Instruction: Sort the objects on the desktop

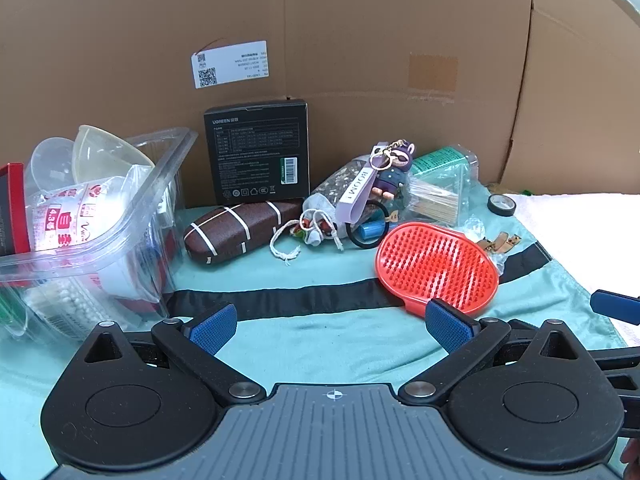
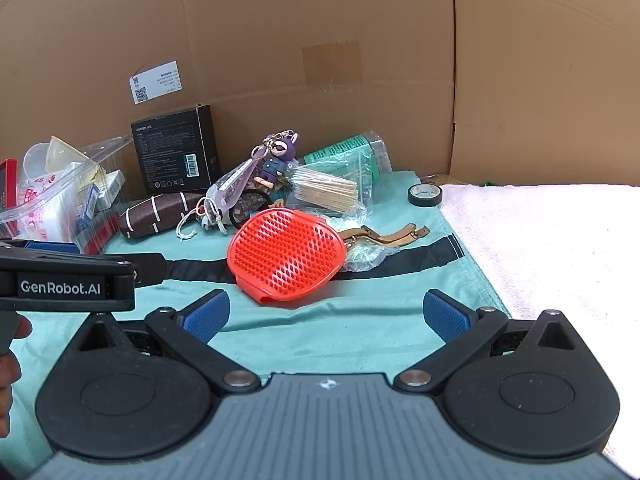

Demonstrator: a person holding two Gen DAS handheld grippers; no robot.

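Two grippers hang low over a teal cloth (image 1: pixel 320 344) crossed by a black band, both with jaws spread wide and nothing between them. The left gripper (image 1: pixel 332 322) faces the clutter; the right gripper (image 2: pixel 326 314) sits just beside it.

From the left wrist view, a red bristled brush (image 1: pixel 438 266) lies at about 1 o'clock of the left gripper, its near edge just beyond the right-hand blue pad (image 1: pixel 448 326). At 10 o'clock stands a clear plastic bin (image 1: pixel 120 220), tilted and packed with cups and packets. At 11 o'clock a brown case with white stripes (image 1: pixel 240 228) lies on the cloth, in front of a black box (image 1: pixel 256 152) that leans against the cardboard wall (image 1: pixel 360 40). Near 12 o'clock a drawstring pouch (image 1: pixel 316 224), a black hair tie (image 1: pixel 366 226) and a purple figure keychain (image 1: pixel 390 172) crowd together, touching. A clear bag of toothpicks (image 1: pixel 436 196) lies beyond the brush.

From the right wrist view, a black tape roll (image 2: pixel 425 195) sits at 1 o'clock by the edge of a white towel (image 2: pixel 560 260), and gold-coloured clips (image 2: pixel 392 235) lie just right of the brush.
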